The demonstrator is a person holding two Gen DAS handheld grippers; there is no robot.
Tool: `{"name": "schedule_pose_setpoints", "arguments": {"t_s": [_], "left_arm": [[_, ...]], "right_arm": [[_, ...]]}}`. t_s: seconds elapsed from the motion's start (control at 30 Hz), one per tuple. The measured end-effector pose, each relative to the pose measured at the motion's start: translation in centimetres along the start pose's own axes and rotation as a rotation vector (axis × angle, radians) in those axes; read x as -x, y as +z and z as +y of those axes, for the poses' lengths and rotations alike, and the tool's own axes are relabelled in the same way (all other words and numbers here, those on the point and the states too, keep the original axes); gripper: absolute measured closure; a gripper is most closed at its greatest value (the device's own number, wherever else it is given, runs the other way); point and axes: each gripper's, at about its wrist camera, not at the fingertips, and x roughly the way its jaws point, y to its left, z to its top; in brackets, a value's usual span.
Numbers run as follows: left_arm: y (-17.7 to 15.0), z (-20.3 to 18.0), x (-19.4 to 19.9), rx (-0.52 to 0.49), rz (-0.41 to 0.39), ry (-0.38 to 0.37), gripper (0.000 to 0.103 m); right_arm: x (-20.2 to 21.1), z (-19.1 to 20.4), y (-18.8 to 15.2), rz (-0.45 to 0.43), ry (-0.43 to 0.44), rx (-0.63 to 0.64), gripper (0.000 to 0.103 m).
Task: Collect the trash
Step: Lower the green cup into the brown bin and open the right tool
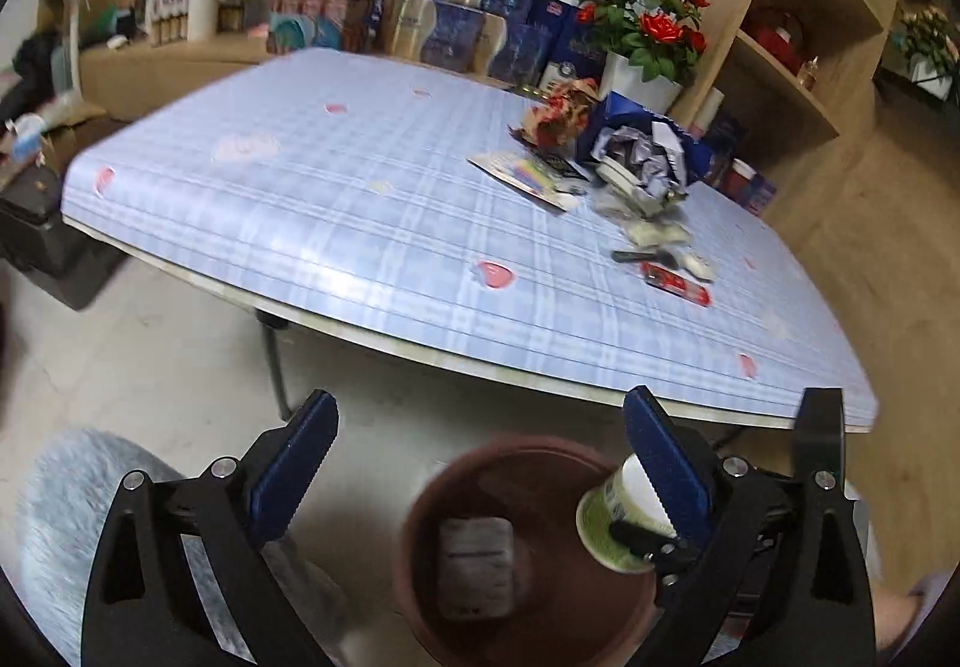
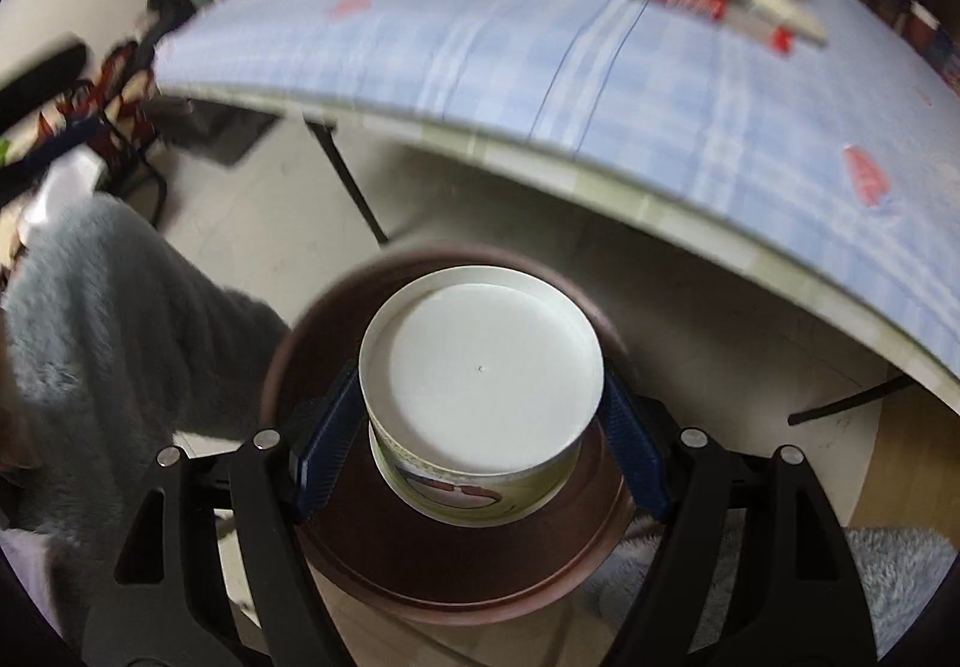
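Note:
My right gripper (image 2: 480, 427) is shut on a green and white paper cup (image 2: 480, 367), bottom facing the camera, held right above a brown round bin (image 2: 456, 577) on the floor. In the left wrist view the cup (image 1: 618, 523) hangs over the bin (image 1: 420, 535), which holds a grey box (image 1: 477, 565). My left gripper (image 1: 480, 439) is open and empty above the bin. A pile of trash (image 1: 636, 169) and a red wrapper (image 1: 675, 283) lie on the blue checked table (image 1: 360, 223).
The table's front edge (image 2: 660, 205) runs just beyond the bin. A table leg (image 1: 273, 361) stands to the left. Red flowers in a white pot (image 1: 645, 37), boxes and wooden shelves (image 1: 798, 37) line the back. A grey fluffy sleeve (image 2: 120, 319) is at left.

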Motion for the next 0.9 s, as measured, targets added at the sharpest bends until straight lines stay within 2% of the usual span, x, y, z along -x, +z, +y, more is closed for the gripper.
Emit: {"name": "schedule_pose_setpoints", "arguments": {"t_s": [0.13, 0.33, 0.43, 0.5, 0.7, 0.9], "left_arm": [[0.0, 1.5, -0.1, 0.028, -0.003, 0.05, 0.009], [0.0, 3.2, -0.5, 0.078, 0.008, 0.082, 0.009], [0.0, 3.7, -1.1, 0.099, 0.028, 0.093, 0.009], [-0.1, 3.7, -1.5, 0.103, 0.038, 0.096, 0.009], [-0.2, 2.9, -1.6, 0.075, 0.038, 0.1, 0.009], [-0.3, 2.4, -1.7, 0.047, 0.036, 0.114, 0.009]], "right_arm": [[-3.5, 2.1, 0.8, 0.076, -0.025, 0.094, 0.027], [-5.6, 3.7, -0.4, 0.108, -0.04, 0.158, 0.027], [-4.8, 3.0, 0.0, 0.064, -0.032, 0.112, 0.026], [-4.4, 2.2, 0.2, 0.046, -0.028, 0.088, 0.016], [-3.2, 1.8, 0.2, -0.008, -0.038, 0.069, 0.009], [0.5, 1.5, 0.3, -0.162, -0.061, 0.052, 0.006]]}}
